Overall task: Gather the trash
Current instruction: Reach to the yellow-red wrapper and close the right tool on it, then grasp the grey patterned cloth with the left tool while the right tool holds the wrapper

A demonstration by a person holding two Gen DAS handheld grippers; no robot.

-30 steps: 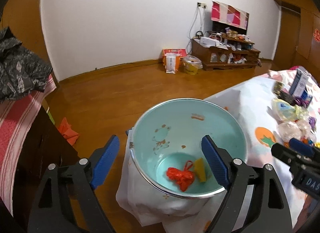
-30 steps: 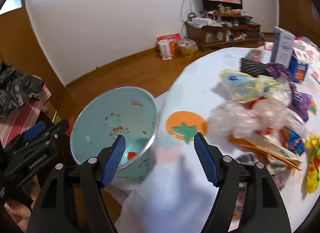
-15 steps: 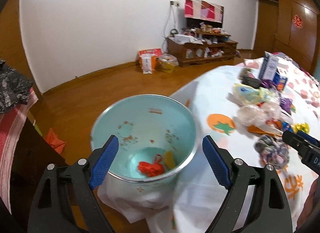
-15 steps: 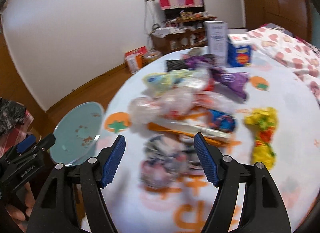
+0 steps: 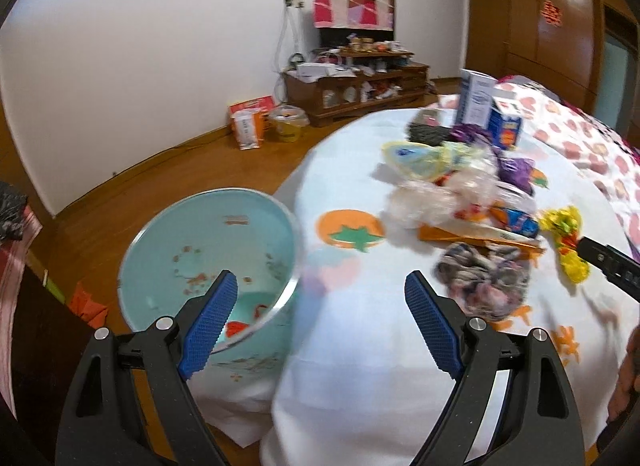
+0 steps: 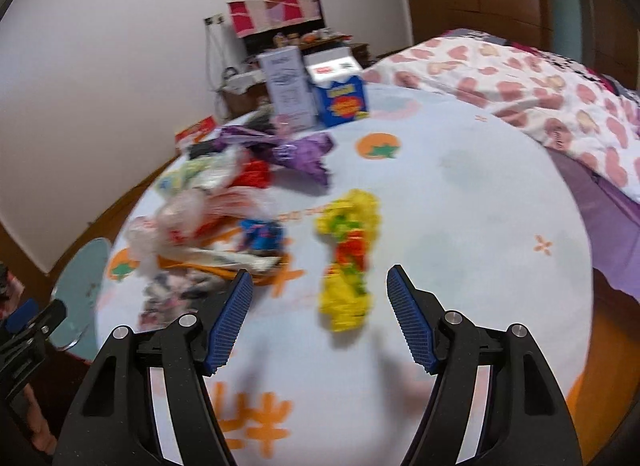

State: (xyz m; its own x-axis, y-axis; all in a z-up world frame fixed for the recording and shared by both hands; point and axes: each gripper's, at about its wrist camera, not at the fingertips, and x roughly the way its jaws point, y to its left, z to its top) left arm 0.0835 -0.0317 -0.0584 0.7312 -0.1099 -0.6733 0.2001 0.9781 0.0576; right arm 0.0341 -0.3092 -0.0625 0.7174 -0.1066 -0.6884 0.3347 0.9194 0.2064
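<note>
A round table under a white printed cloth (image 5: 360, 330) (image 6: 460, 185) carries a heap of trash: clear plastic bags (image 5: 436, 201) (image 6: 176, 221), a grey crumpled wad (image 5: 480, 282), a purple wrapper (image 6: 304, 151) and a yellow crumpled wrapper (image 6: 348, 262) (image 5: 566, 242). A pale blue bin (image 5: 208, 250) (image 6: 80, 286) stands by the table's left edge with red and yellow scraps inside. My left gripper (image 5: 320, 298) is open and empty over the table edge beside the bin. My right gripper (image 6: 318, 290) is open and empty, just short of the yellow wrapper.
Two cartons, a white one (image 6: 286, 85) and a blue one (image 6: 340, 93), stand at the table's far side. A bed with a heart-print quilt (image 6: 540, 77) lies to the right. A low wooden cabinet (image 5: 352, 85) and bags on the floor (image 5: 250, 121) are by the far wall.
Both grippers swung right, away from the bin and over the table. The bin slid to the left of each view and the trash heap came into the centre. Jaws stayed open.
</note>
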